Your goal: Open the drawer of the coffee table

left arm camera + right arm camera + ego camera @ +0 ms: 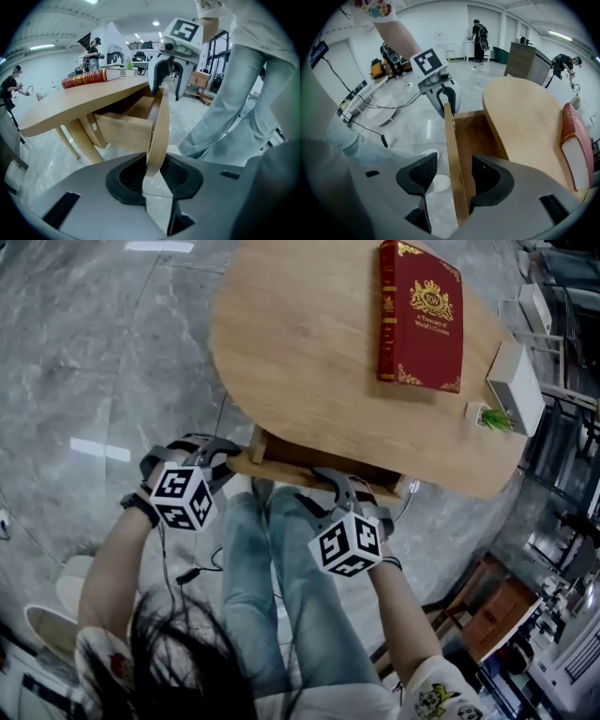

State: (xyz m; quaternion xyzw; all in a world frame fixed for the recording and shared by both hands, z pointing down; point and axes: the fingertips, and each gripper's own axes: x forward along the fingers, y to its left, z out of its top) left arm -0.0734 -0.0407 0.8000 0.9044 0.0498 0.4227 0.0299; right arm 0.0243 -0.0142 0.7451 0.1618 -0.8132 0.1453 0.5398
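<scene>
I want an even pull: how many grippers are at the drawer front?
2. The left gripper is shut on the drawer front at its left end; the right gripper straddles the right end, jaws open. None hidden.

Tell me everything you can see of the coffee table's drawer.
The drawer is a light wooden box with a thin, taller front panel, pulled partly out from under the table top; its visible inside is bare. The left gripper clamps one end of the panel; the right gripper straddles the other, jaws apart.
</scene>
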